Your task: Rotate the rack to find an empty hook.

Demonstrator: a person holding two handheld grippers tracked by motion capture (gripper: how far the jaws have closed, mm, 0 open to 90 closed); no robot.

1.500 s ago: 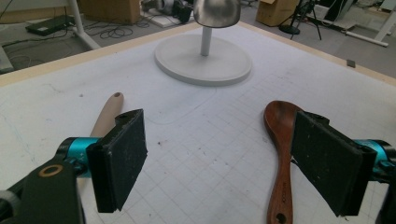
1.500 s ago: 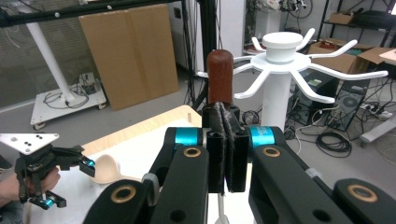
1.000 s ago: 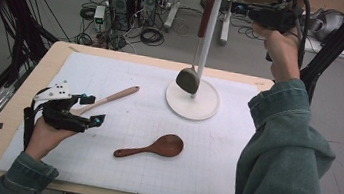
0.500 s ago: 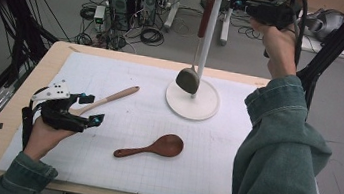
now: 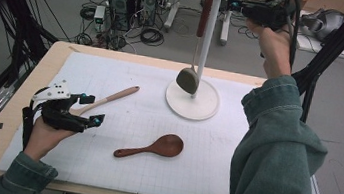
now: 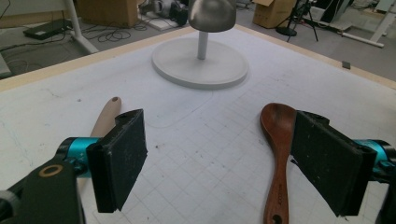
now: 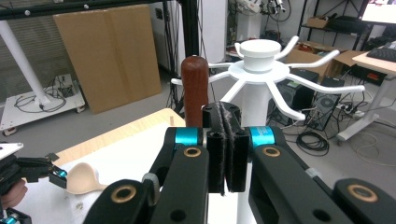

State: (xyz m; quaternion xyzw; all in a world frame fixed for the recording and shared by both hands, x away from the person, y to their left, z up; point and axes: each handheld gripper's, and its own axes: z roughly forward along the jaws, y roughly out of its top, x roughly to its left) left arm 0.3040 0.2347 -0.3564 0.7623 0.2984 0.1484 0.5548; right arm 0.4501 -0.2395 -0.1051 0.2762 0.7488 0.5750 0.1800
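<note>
both claws empty: left claw [image 6: 215, 163] wide by the spoon [image 6: 276, 140], right claw [image 7: 226, 149] seemingly pressed closed.

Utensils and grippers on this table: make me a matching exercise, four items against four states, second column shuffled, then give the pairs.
Column one:
1. dark wooden spoon
2. ladle
3. left gripper
4. right gripper

Column two:
A. jaws pressed together, raised beside the top of the white rack
B. lying flat on the gridded mat
C. hanging from the rack, bowl downward
D. jaws wide apart, low over the mat

Pairs: 1-B, 2-C, 3-D, 4-A
</note>
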